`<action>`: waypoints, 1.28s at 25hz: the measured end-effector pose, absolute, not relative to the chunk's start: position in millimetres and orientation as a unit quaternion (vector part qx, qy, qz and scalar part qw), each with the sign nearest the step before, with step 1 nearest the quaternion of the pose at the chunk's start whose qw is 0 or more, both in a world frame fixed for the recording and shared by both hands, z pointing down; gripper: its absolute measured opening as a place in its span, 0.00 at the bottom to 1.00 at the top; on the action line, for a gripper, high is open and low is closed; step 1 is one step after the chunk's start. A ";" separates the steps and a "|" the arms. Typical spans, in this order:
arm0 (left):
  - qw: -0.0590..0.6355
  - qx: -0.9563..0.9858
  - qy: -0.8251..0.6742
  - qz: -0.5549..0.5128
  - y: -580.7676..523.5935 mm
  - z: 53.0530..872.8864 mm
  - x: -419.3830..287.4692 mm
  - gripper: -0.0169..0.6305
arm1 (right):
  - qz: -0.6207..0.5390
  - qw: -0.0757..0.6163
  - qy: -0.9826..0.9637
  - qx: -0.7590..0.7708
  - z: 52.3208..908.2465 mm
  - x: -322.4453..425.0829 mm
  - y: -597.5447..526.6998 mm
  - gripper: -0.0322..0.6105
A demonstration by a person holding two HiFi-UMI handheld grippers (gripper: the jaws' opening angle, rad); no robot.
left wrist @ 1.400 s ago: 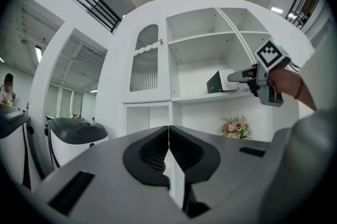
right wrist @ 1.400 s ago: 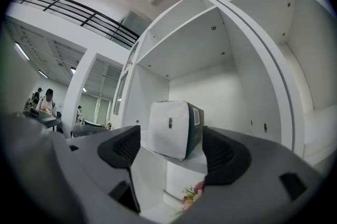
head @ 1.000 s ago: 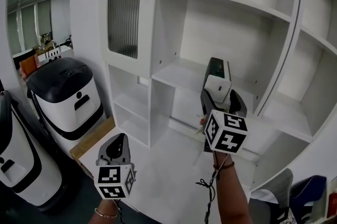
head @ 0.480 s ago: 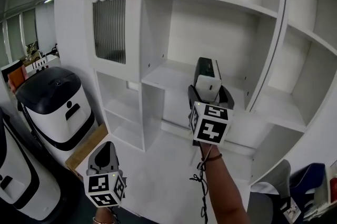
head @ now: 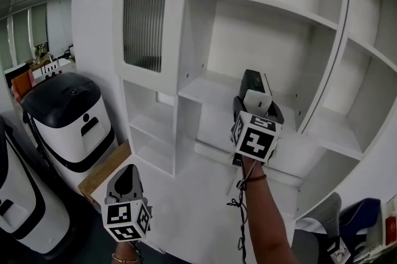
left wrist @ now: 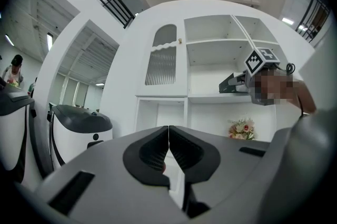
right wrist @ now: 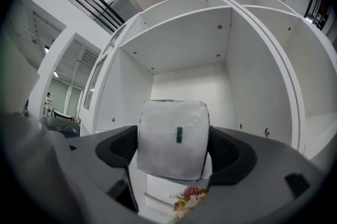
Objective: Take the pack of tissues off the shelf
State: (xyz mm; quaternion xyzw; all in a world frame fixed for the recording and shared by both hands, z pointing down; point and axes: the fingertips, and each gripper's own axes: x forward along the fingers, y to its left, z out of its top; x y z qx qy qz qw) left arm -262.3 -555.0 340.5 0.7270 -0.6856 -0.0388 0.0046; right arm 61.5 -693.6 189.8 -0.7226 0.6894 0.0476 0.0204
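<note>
The pack of tissues (head: 255,88) is a pale wrapped block with a dark end, held out over the middle board of the white shelf (head: 208,88). My right gripper (head: 257,109) is shut on it, one jaw against each side. In the right gripper view the tissue pack (right wrist: 172,136) fills the gap of the right gripper (right wrist: 172,150), with an open shelf compartment behind it. Whether the pack touches the board I cannot tell. My left gripper (head: 127,175) hangs low at the left, shut and empty. The left gripper (left wrist: 168,146) shows its pads pressed together.
A ribbed-glass cabinet door (head: 146,15) is at the shelf's upper left. Two white and black machines (head: 71,114) stand at the left by a brown board (head: 108,167). A small bunch of flowers (left wrist: 241,128) lies in a lower compartment. A blue chair (head: 363,225) is at bottom right.
The head view swung left, then back right. My right gripper keeps the pack at the middle shelf board. The left gripper stays low and shut.
</note>
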 end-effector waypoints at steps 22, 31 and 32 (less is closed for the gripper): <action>0.002 0.716 -0.696 -0.055 -546.9 329.0 -254.5 0.05 | 0.058 0.023 0.692 -0.720 187.2 63.3 -692.6 0.58; -0.008 0.716 -0.696 -0.056 -535.5 317.2 -234.2 0.05 | 0.083 0.040 0.711 -0.697 173.5 66.1 -672.3 0.57; -0.010 0.715 -0.696 -0.056 -533.4 315.7 -231.6 0.05 | 0.088 0.042 0.713 -0.694 171.4 66.0 -668.2 0.57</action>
